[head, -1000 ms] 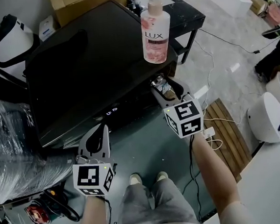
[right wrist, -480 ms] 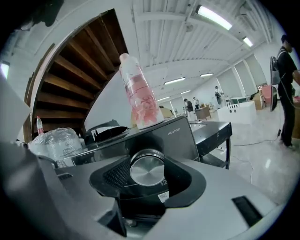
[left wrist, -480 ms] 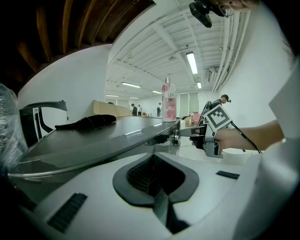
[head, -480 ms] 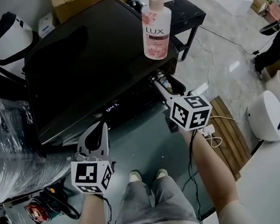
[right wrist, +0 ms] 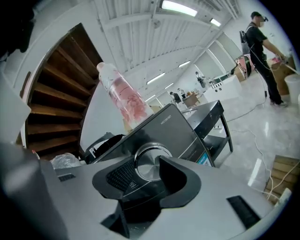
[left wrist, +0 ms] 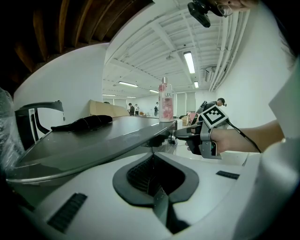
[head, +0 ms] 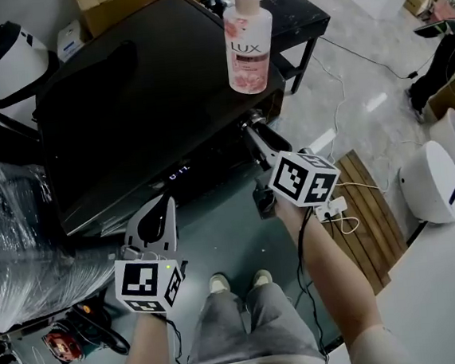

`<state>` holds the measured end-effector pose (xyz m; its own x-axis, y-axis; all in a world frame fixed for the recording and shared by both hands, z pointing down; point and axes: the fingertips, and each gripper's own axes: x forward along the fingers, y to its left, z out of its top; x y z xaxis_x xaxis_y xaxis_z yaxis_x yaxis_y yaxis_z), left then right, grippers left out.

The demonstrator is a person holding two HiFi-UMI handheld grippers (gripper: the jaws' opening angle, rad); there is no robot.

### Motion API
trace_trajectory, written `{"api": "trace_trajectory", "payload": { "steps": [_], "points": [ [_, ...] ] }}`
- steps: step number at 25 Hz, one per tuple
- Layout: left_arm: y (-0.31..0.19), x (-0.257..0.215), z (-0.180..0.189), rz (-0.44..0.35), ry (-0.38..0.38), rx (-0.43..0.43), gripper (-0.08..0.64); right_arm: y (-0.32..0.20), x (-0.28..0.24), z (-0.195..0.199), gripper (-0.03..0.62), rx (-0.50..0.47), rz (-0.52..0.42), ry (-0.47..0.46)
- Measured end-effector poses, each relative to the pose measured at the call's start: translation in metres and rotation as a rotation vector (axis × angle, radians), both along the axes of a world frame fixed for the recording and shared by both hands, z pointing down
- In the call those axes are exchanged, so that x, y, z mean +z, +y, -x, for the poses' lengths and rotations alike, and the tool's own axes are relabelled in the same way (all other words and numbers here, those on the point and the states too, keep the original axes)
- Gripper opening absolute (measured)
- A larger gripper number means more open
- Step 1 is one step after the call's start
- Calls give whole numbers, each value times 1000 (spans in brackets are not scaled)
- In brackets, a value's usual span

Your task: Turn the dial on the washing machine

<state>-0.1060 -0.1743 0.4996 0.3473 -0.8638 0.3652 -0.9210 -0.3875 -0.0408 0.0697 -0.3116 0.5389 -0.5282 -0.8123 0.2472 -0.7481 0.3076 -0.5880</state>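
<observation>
**A:** Where was the dial?

**B:** The dial [right wrist: 149,163] sat at the right end of the washer's [head: 125,115] front panel, just under the top's right front corner.

**A:** And the right hand-held gripper?

**B:** The right hand-held gripper [right wrist: 151,167] was pinching it. One ribbed pad lay against the dial's left rim and the other jaw covered its right rim. The arm reached in from the washer's front.

**A:** What else was on that panel?

**B:** A small lit display [head: 179,174], left of the dial and apart from it.

**A:** And the left one?

**B:** The left hand-held gripper [left wrist: 152,164] had its jaws pressed together on nothing. It was held low before the washer's front, left of the display and well apart from the dial. I couldn't tell whether it touched the washer.

**A:** Anything on top?

**B:** A pink bottle [head: 248,43] stood upright near the top's right front corner, above the dial.

**A:** And around the washer?

**B:** A black bench [head: 308,21] stood behind and to the right, its left edge beside the washer. A cardboard box [head: 114,0] sat behind the washer. A plastic-wrapped bundle [head: 16,229] lay to its left. Wooden slats [head: 370,203] lay on the floor to the right, with a white cable beside them.
</observation>
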Motion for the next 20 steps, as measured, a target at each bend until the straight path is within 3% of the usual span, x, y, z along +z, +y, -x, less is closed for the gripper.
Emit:
{"api": "trace_trajectory", "payload": {
  "steps": [2,6,13,15,18,20],
  "points": [
    [0,0,1,3,-2,3,20,-1,0,0,193,-1,0,-2],
    [-1,2,0,11,1,5,20,-2,1,1,213,-3,-39,130],
    [-2,8,0,26,0,14,20,-6,5,-3,254,49,-40,189],
    [-1,11,0,33,1,17,20,-9,10,-9,346,50,-23,177],
    [0,14,0,42,0,22,20,-11,12,-9,357,18,-15,115],
    [-1,16,1,47,-2,23,20,-11,10,-4,319,0,-21,76]
  ]
}}
